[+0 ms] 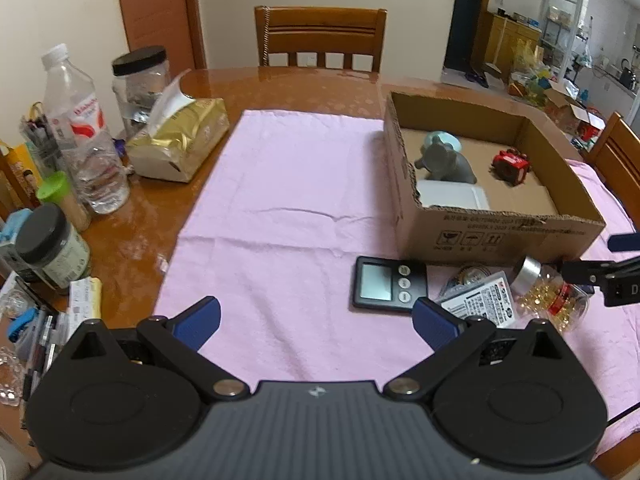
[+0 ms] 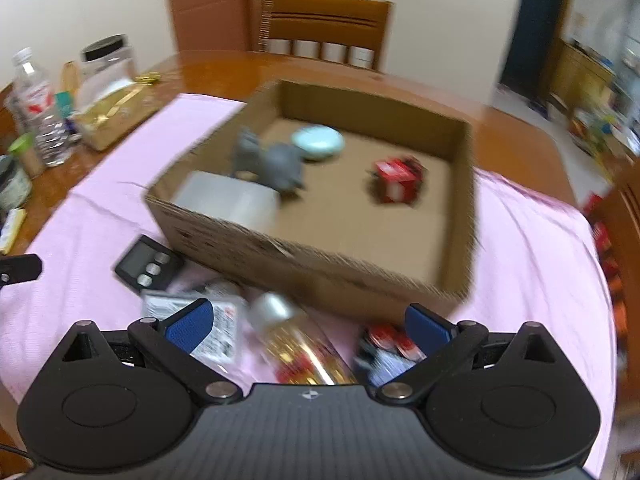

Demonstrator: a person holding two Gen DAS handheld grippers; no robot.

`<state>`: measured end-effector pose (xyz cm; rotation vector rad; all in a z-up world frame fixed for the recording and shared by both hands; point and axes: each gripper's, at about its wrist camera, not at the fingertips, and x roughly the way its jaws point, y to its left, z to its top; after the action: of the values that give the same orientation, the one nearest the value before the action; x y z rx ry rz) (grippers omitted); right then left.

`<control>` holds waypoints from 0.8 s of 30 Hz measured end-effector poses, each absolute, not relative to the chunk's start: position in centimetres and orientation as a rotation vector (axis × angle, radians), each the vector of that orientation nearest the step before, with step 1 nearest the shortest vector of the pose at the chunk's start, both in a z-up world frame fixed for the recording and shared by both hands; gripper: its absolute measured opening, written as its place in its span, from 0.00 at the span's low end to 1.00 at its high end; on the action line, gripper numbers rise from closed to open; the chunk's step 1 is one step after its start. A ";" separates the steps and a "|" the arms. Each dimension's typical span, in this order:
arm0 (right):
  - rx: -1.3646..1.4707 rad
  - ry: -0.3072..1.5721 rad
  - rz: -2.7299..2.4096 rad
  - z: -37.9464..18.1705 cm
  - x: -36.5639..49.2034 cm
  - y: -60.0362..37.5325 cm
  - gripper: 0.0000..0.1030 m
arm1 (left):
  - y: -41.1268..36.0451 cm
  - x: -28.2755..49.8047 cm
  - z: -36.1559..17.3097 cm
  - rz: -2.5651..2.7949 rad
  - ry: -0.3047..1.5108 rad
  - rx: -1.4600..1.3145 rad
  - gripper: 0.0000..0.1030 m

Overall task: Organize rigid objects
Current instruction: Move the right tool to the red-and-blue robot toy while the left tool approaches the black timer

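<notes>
Right gripper [image 2: 308, 326] above capsule bottle [image 2: 298, 344]

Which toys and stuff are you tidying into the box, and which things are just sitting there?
For the job:
cardboard box
grey elephant, red toy, blue dish, white box, all inside it
timer, label packet, capsule bottle, still on the pink cloth

Just lying about:
tissue pack
water bottle
black-lidded jars
chair

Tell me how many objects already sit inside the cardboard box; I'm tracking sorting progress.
4: a grey elephant figure at the left, a pale blue round dish behind it, a white flat box in the near-left corner, and a red toy mid-right. The near wall may hide others.
</notes>
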<state>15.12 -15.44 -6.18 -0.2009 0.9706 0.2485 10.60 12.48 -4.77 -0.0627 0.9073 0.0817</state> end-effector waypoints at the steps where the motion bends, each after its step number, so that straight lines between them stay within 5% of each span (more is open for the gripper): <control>1: -0.187 0.974 0.223 -6.3 14.9 -16.1 1.00 | 12.4 10.8 -5.0 0.075 0.912 -0.066 0.99; 24: -0.059 1.139 0.025 -12.6 19.2 -22.7 1.00 | 9.8 13.4 -7.0 -0.004 0.960 0.003 0.99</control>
<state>19.25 -22.66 -12.55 -0.0593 1.1393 0.0249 13.43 9.80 -6.97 0.0033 0.9601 -0.0037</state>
